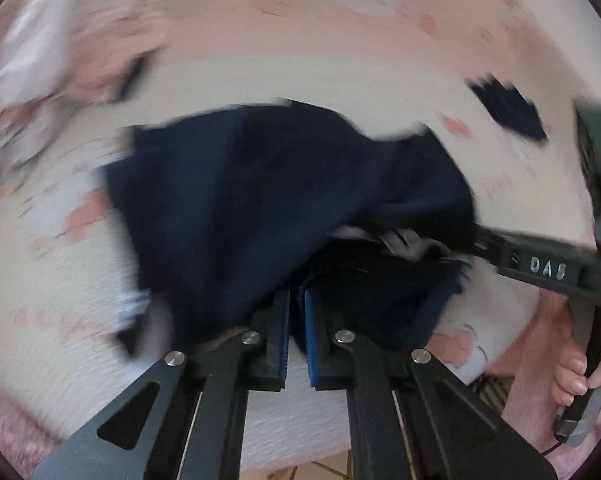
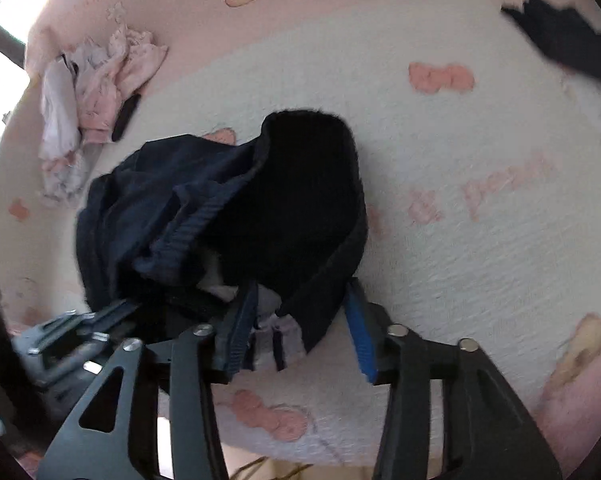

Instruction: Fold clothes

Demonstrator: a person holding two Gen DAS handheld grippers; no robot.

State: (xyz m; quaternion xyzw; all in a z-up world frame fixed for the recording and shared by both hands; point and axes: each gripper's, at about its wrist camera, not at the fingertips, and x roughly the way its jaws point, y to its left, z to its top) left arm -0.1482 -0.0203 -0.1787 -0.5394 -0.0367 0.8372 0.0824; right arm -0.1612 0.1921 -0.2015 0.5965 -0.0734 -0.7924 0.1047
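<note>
With your left tool [image 1: 296, 334] pinched on the navy garment [image 1: 260, 208] on the bed [image 1: 380, 76], close your right tool [image 2: 300, 340] (jaws apart around its hem), then lay the fold flat.

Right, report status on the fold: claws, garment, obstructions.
Left claw shut on navy garment edge. Right claw part open, garment hem between its pads, grip unclear. Pink clothes pile and another dark item lie apart on the blanket.
</note>
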